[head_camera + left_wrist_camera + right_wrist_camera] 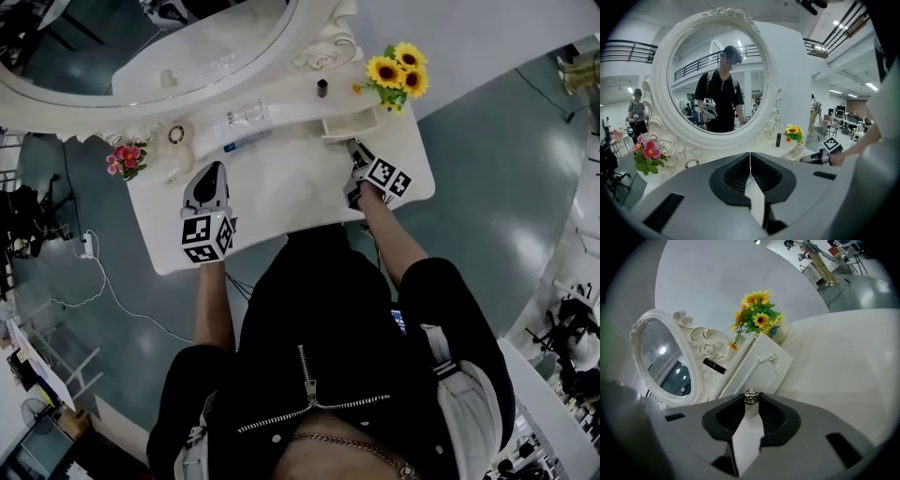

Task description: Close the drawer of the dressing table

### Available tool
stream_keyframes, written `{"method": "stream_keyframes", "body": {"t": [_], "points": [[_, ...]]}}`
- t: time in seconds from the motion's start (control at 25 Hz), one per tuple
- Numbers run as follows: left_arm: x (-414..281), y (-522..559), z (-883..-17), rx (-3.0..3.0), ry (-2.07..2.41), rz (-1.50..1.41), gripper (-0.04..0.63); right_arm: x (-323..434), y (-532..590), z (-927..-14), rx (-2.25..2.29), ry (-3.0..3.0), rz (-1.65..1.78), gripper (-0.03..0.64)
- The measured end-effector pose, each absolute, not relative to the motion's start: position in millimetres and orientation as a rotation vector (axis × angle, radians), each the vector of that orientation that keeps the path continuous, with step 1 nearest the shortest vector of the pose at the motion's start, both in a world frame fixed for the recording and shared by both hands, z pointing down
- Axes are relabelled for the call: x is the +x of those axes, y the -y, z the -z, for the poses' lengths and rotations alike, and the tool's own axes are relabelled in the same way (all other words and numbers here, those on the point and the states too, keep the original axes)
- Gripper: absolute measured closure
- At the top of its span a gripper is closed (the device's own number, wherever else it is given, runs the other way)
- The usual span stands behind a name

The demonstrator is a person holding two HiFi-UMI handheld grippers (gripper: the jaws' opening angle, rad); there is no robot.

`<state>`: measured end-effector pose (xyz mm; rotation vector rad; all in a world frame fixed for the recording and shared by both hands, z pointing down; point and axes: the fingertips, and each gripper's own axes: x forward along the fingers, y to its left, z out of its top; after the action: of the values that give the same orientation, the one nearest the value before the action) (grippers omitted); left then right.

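The white dressing table [281, 202] carries a small drawer [349, 127] that stands pulled out beside the sunflower vase. In the right gripper view the drawer front [761, 366] with its knob [774, 357] lies just ahead of the jaws. My right gripper [353, 146] points at the drawer from close by. Its tips [751, 401] are shut on a small silver ring [751, 397]. My left gripper [214, 171] hovers over the table's left half, jaws shut [750, 164] with nothing between them.
A big oval mirror [150, 47] stands at the back, reflecting the person. Sunflowers [397, 73] sit at the right back corner, pink flowers [125, 157] at the left. A dark lipstick [322, 88] and a clear holder [246, 117] stand below the mirror. The table's right edge [427, 173] is near my right hand.
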<state>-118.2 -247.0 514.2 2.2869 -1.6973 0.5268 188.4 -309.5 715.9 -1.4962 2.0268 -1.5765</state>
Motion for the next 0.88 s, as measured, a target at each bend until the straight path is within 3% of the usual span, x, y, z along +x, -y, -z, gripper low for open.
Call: {"method": "stream_keyframes", "body": {"t": [0.88], "points": [[-150,239,-520,2.198,1.766,-0.521,0.572,174,363,-724,-1.514,-2.182,1.651,0.531]]}}
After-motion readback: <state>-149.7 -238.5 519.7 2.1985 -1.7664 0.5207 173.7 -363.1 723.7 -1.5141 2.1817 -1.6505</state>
